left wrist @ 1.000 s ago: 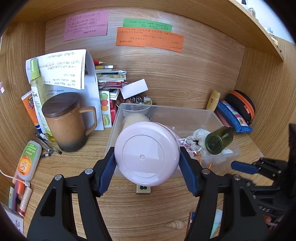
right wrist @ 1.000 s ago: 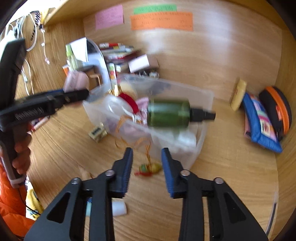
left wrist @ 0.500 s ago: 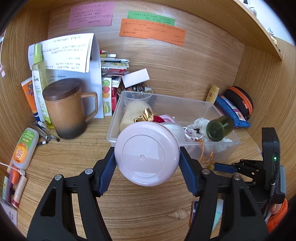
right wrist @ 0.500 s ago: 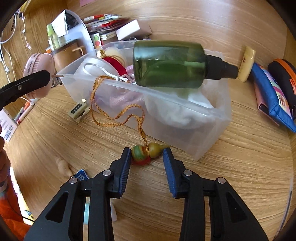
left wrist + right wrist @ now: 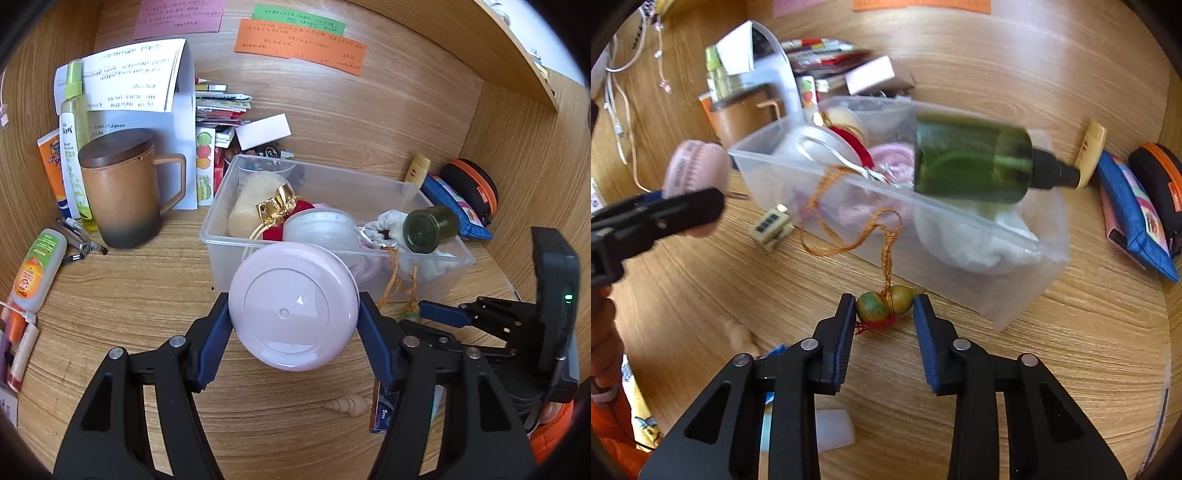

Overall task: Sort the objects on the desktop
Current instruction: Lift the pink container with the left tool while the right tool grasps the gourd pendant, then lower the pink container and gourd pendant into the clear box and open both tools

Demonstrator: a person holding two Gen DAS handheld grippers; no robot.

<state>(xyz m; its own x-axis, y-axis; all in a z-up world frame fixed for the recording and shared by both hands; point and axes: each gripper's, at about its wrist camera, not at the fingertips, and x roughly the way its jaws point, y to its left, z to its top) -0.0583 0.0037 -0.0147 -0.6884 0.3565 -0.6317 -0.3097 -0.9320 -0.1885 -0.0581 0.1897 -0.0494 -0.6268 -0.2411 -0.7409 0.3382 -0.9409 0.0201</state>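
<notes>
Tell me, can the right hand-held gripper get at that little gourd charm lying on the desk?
Probably yes. The gourd charm already sits between the open fingers of the right hand-held gripper, with nothing blocking it. Its orange cord trails into the clear bin and might snag.

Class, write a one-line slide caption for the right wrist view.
Open right gripper straddles a small green-and-yellow gourd charm on an orange braided cord trailing from the clear plastic bin.

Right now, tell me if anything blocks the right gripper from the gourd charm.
Nothing visible does. The right gripper is open with the gourd charm already between its fingers on the desk; only the charm's own orange cord runs up into the clear plastic bin behind.
</notes>
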